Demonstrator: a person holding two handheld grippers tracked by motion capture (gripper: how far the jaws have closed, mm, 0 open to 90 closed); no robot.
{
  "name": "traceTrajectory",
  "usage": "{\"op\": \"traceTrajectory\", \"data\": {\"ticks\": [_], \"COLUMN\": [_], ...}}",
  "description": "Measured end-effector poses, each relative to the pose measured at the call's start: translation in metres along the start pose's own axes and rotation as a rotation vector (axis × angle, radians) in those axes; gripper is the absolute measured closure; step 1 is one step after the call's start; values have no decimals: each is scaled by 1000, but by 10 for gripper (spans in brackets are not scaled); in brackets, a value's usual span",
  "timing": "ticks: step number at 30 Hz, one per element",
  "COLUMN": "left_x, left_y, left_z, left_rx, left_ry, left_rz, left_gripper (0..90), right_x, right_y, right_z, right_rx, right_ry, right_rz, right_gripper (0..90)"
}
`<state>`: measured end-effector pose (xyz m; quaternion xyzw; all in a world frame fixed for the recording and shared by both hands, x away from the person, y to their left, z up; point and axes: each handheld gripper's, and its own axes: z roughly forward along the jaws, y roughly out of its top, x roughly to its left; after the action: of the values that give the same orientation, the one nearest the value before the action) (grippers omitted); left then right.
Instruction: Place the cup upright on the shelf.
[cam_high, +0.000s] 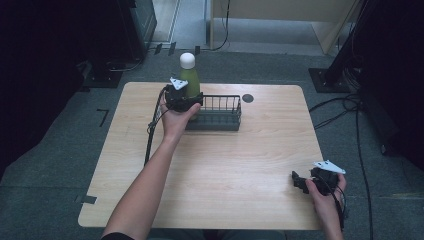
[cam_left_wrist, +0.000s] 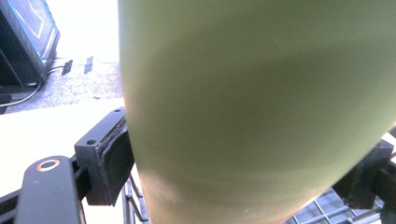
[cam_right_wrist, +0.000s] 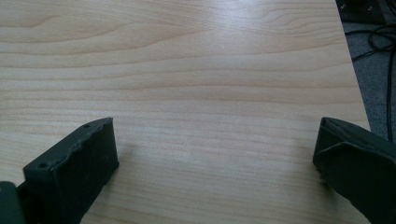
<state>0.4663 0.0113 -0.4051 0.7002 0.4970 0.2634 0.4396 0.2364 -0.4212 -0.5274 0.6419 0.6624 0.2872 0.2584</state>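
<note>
High view: a pale wooden table (cam_high: 210, 165) is seen on a grey floor (cam_high: 50, 165), with dark equipment and cables around it. A green bottle (cam_high: 190, 80) with a white cap (cam_high: 187, 60) is held upright at the left end of a dark wire basket (cam_high: 220, 112), which is set near the far edge of the table. Whether the bottle's base is resting inside the basket or is raised above it cannot be told. A small dark round mark (cam_high: 248, 98) is seen on the table just beyond the basket's right end.

The left hand-held gripper (cam_high: 181, 99) is clenched on the bottle's lower body, and a grey three-cornered plate is carried on its top. It is gripped by the person's left hand (cam_high: 176, 119), whose forearm is stretched across the table from the near edge. A black cable is trailed from it down along the arm.

In the left gripper view the bottle (cam_left_wrist: 261, 107) is seen very close, with a black jaw pressed against each side of it, and wires of the basket (cam_left_wrist: 322, 212) are seen below.

The right hand-held gripper (cam_high: 300, 181) is held by the right hand (cam_high: 325, 197) low over the table's near right corner, well apart from the basket. In the right gripper view its jaws are spread wide, with nothing between them but bare table (cam_right_wrist: 196, 84); the table's edge and cables on the floor are seen at the upper right.
</note>
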Motion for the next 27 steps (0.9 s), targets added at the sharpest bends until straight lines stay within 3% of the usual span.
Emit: {"op": "traceTrajectory", "data": {"ticks": [27], "left_x": [2], "left_y": [4], "left_z": [-11], "left_rx": [-28], "left_ry": [-10], "left_rz": [-2], "left_gripper": [131], "right_x": [0], "right_y": [0], "right_z": [0], "right_rx": [0], "right_ry": [0], "right_rz": [0], "right_gripper": [0]}}
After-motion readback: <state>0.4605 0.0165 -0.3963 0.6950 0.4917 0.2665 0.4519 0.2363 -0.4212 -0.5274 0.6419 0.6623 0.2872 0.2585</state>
